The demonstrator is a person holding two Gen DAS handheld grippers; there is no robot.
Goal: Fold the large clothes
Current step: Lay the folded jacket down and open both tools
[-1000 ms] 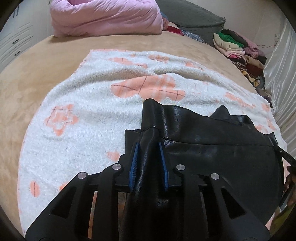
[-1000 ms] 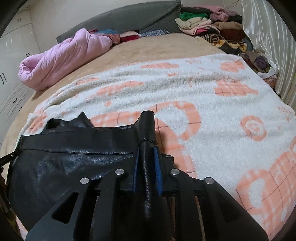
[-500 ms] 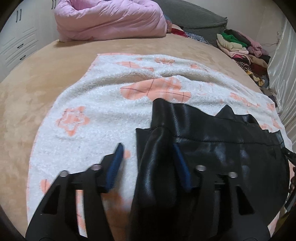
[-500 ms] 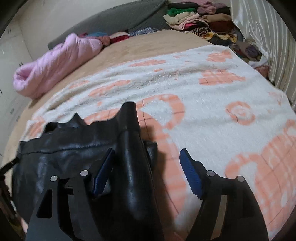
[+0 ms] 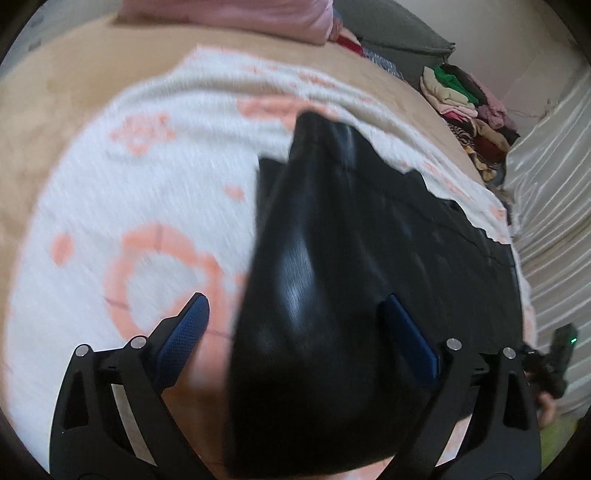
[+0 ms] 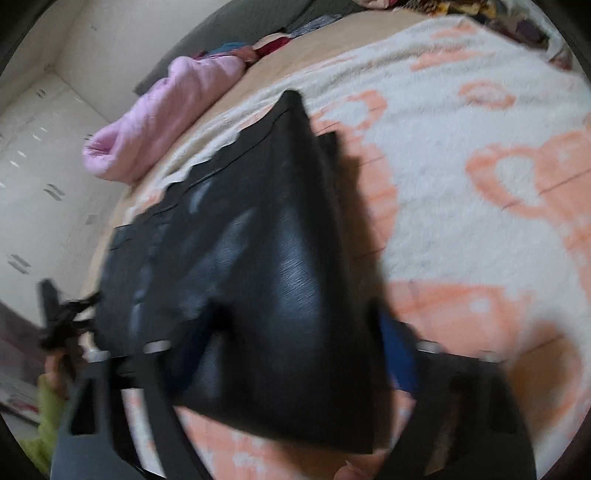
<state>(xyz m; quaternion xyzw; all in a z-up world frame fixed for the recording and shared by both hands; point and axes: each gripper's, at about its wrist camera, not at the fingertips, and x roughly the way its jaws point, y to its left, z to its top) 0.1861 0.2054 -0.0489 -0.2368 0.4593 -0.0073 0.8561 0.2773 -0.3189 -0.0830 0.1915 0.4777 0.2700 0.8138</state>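
Right, left wrist view first: left gripper (image 5: 293, 328) has its jaws spread wide and still opening, blue pads (image 5: 183, 341) well apart. A fold of the black leather-look garment (image 5: 314, 280) runs up btwn the fingers, but neither pad presses on it; there's a clear gap on the left-hand side w/ blanket showing through, and the other pad sits just off the fabric edge. Rest of the garment spreads out ahead and to the right of the tool, lying on a white fleece blanket (image 5: 122, 206) w/ orange shapes. Blanket covers a tan bed (image 5: 55, 96). Far ahead: pink quilt (image 5: 229, 14), and a pile of folded clothes (image 5: 465, 107) ahead-right by the wall. At the far right edge, the other tool's black body is visible w/ a bit of a hand under it. Whole pic is motion-blurred.

Right wrist view, more blurred: right gripper (image 6: 291, 350) is part-open, jaws closing. Same black garment bulges btwn the fingers and hides most of them; only a blue pad (image 6: 397, 350) on the right shows. Can't tell if the pads touch the fabric. Garment extends ahead and to the left of the tool. Pink quilt (image 6: 159, 118) lies far ahead-left. At the left edge, a green sleeve (image 6: 48, 417).
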